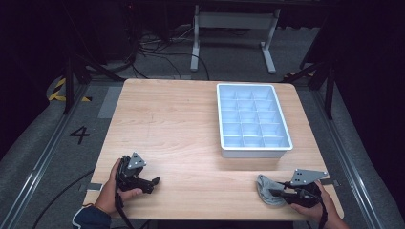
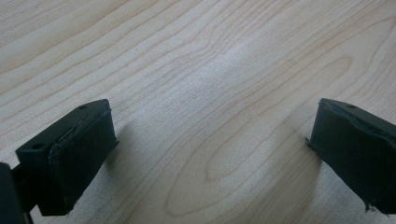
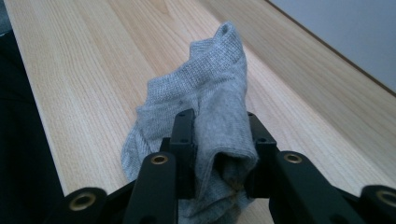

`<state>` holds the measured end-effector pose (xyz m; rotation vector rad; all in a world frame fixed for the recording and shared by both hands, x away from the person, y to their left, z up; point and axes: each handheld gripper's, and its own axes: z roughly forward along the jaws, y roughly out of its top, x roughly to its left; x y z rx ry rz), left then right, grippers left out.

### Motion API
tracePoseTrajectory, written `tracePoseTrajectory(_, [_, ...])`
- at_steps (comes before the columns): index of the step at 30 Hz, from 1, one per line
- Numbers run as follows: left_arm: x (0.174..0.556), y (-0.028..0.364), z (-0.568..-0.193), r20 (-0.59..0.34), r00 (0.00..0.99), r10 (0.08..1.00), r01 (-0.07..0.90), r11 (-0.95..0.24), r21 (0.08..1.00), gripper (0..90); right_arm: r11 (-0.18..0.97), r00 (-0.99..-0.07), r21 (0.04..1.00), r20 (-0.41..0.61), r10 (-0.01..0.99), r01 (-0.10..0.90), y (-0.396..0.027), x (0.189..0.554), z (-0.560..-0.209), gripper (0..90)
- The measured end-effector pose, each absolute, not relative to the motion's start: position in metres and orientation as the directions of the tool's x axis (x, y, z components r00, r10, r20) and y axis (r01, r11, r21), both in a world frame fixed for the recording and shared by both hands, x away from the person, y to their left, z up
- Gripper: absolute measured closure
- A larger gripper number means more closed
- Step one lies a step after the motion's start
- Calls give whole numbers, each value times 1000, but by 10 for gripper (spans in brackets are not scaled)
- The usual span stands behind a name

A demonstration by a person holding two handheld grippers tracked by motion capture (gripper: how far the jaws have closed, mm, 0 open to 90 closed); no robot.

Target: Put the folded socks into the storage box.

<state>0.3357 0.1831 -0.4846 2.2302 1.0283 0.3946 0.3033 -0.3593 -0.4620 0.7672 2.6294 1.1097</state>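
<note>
Right gripper view, right tool (image 3: 219,154) clamped on a grey sock (image 3: 205,98) bunched between its jaws, left tool (image 2: 210,154) spread wide over bare wooden surface (image 2: 196,70)

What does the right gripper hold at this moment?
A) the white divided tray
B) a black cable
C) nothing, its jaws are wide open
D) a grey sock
D: in the right gripper view the right gripper has its two jaws closed on a fold of the grey sock, which lies on the wooden table.
</note>
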Motion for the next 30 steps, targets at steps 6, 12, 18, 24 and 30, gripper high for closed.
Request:
tracePoseTrajectory(6, [336,183,-485,3,648,761,568,-487,663,5,573,-843,724,20,538,384,-364,303,-459,707])
tracePoseTrajectory(12, [336,183,-485,4,648,761,568,-487,663,5,562,-836,732,17,549,384,-369,303,-456,707])
tracePoseTrajectory(18, [336,183,-485,3,648,761,568,-487,663,5,549,-829,745,9,559,379,-375,303,-452,707])
tracePoseTrajectory(24, [336,183,-485,3,648,761,568,-487,663,5,534,-822,755,12,570,381,-379,303,-449,706])
tracePoseTrajectory(30, [336,183,-485,4,648,761,568,-487,663,5,527,-818,760,10,575,380,-382,303,-447,706])
